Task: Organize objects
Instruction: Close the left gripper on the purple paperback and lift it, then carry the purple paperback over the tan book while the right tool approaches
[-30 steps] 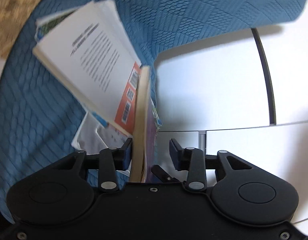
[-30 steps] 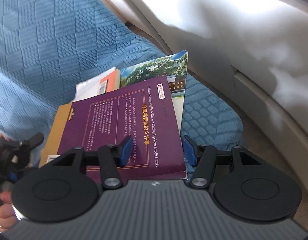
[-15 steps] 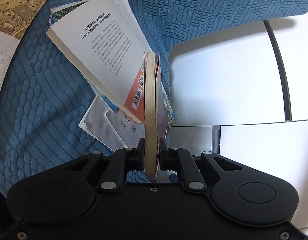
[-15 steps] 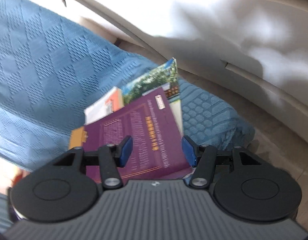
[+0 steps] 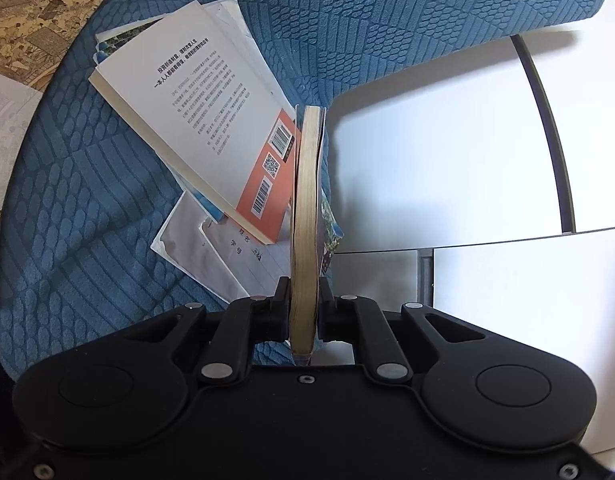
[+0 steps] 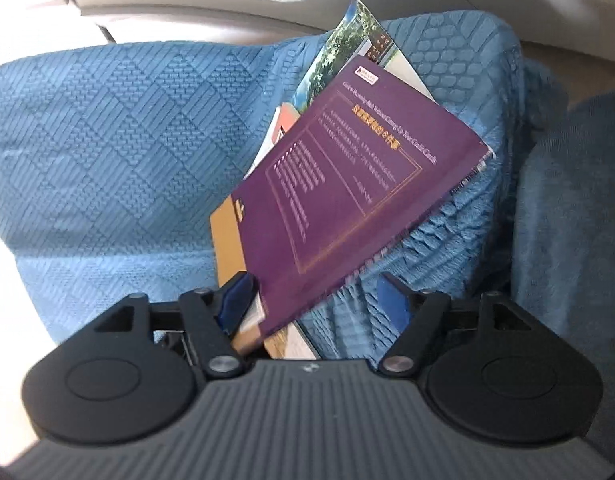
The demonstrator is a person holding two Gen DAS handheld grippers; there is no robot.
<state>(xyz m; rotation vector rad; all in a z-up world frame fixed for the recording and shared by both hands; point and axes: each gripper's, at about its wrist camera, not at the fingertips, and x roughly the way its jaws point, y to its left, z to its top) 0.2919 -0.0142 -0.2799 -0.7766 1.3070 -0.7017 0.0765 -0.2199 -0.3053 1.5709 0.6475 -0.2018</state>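
Left hand-held gripper clamps purple book edge-on.

Bright daylight, blown-out whites, fisheye bending edges, right view motion-blurred.

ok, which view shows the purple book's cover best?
Right wrist view: the purple book shows its whole printed cover, tilted up off the blue cushion. The left wrist view gives only its yellowed page edge, clamped between the left gripper fingers.
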